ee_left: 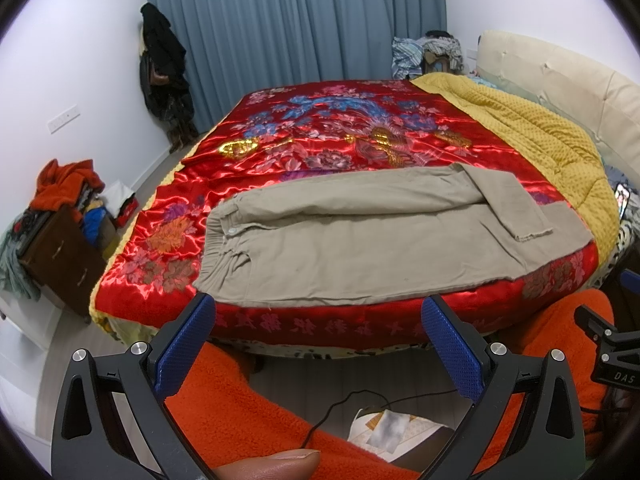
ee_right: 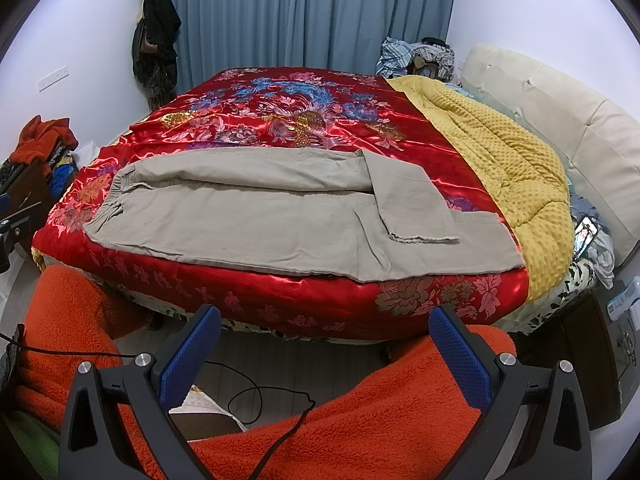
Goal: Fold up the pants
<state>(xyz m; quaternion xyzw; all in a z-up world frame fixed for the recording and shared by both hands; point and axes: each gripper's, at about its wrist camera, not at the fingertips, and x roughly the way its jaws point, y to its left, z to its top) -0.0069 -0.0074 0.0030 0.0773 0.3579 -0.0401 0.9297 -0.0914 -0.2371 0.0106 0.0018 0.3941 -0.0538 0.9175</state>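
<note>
Left gripper: jaws spread wide, nothing between the blue pads; it hangs off the bed's near edge, over the person's orange fleece trousers, aimed at the waist half of the garment. A thumb tip shows at the bottom of the left wrist view, on the handle.

Right gripper: jaws likewise wide apart and empty, short of the bed, facing the cuff half. Each tool thus stands opposite its own end, presumably so the two can take matching corners together.

Pants: beige, laid lengthwise along the near edge of the bed, waistband to the left, cuffs to the right. The far leg's lower part is turned back across the near leg, its raw hem lying on top. Judged an untidy lay-out rather than a deliberate fold; it likely needs straightening before legs are matched.

Red satin bedspread: embroidered, glossy, under the pants. Cloth may slide on it when tugged.

Yellow blanket: bunched to the right, just beside the cuffs, pushed aside to leave working room.

Floor items: black cable, papers.

Background: blue curtain, cream headboard, clothes heaped on a brown cabinet.

Status: no fold made yet.
</note>
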